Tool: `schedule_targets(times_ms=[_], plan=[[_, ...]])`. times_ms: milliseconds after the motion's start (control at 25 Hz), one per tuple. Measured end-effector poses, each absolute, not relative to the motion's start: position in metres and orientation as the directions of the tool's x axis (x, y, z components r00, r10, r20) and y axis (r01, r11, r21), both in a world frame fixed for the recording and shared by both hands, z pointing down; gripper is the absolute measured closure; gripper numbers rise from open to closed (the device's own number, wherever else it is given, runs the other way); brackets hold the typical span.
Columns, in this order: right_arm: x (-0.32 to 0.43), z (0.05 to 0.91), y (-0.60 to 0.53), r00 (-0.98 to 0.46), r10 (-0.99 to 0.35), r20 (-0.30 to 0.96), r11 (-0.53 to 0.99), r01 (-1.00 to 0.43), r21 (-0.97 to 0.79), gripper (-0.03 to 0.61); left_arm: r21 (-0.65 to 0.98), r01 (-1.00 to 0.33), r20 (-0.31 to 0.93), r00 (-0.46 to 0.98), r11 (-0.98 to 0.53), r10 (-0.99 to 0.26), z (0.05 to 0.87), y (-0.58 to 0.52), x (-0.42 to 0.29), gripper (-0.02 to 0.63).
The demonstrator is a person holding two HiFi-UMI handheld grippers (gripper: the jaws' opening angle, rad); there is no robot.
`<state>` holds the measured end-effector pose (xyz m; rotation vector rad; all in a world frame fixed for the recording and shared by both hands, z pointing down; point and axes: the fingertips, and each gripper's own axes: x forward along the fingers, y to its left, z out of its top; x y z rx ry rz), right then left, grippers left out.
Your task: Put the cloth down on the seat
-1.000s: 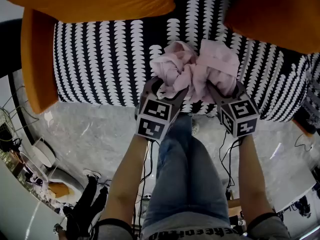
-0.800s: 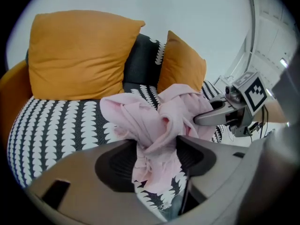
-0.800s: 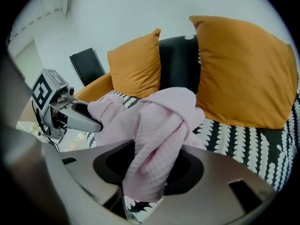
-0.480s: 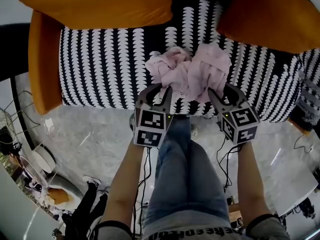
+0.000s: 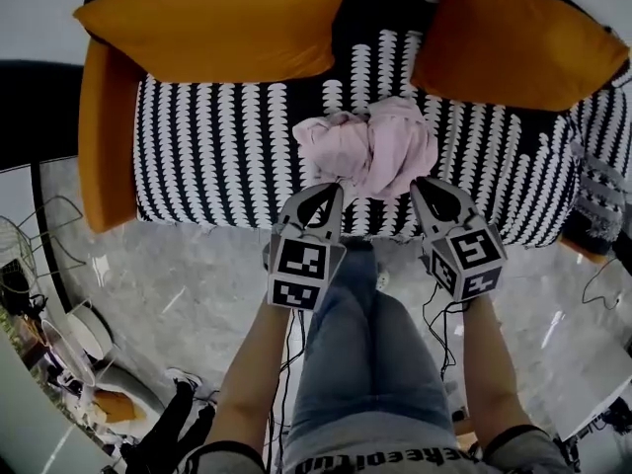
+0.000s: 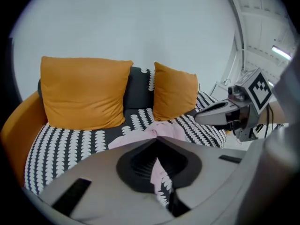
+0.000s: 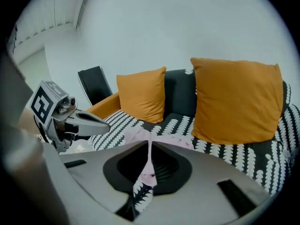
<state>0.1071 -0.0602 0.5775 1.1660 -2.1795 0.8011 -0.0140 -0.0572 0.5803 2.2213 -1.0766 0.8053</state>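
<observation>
The crumpled pink cloth point(image 5: 370, 146) lies on the black-and-white patterned seat point(image 5: 227, 136) of the sofa, near its front edge. Nothing holds it. My left gripper point(image 5: 331, 196) hovers just in front of the cloth's left side, shut and empty. My right gripper point(image 5: 427, 188) hovers in front of its right side; its jaws have just been closing and now stand together with nothing between them. In the left gripper view the cloth point(image 6: 140, 136) shows beyond the closed jaws. In the right gripper view the cloth point(image 7: 136, 135) likewise lies past the jaws.
Two orange cushions point(image 5: 217, 18) point(image 5: 513, 38) lean on the backrest behind the cloth. An orange armrest point(image 5: 104, 136) bounds the seat at the left. The person's legs point(image 5: 370, 344) stand on marble floor with cables point(image 5: 439, 314). A black chair point(image 7: 93, 83) stands beside the sofa.
Both grippers let go of the cloth, drew back from it and shut. The cloth stays bunched on the seat.
</observation>
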Motion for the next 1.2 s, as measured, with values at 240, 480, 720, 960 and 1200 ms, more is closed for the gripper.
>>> schedule_targets(times_ms=[240, 480, 720, 960, 1200], plan=[[0.094, 0.51, -0.058, -0.537, -0.582, 0.611, 0.482, -0.833, -0.272, 0.581, 0.231, -0.797, 0.643, 0.555, -0.558, -0.528, 0.519, -0.056, -0.001, 0.588], [0.096, 0.437, -0.042, -0.541, -0.644, 0.542, 0.502, -0.832, -0.234, 0.577, 0.218, -0.782, 0.581, 0.585, -0.584, -0.566, 0.453, -0.043, 0.01, 0.588], [0.098, 0.371, -0.026, -0.543, -0.703, 0.46, 0.505, -0.836, -0.216, 0.574, 0.202, -0.764, 0.489, 0.621, -0.613, -0.613, 0.381, -0.035, 0.023, 0.588], [0.098, 0.316, -0.012, -0.542, -0.743, 0.392, 0.514, -0.838, -0.184, 0.574, 0.163, -0.744, 0.409, 0.648, -0.647, -0.642, 0.319, -0.022, 0.033, 0.588], [0.098, 0.267, 0.01, -0.552, -0.768, 0.324, 0.537, -0.831, -0.144, 0.574, 0.13, -0.735, 0.342, 0.663, -0.665, -0.666, 0.269, 0.004, 0.038, 0.588]])
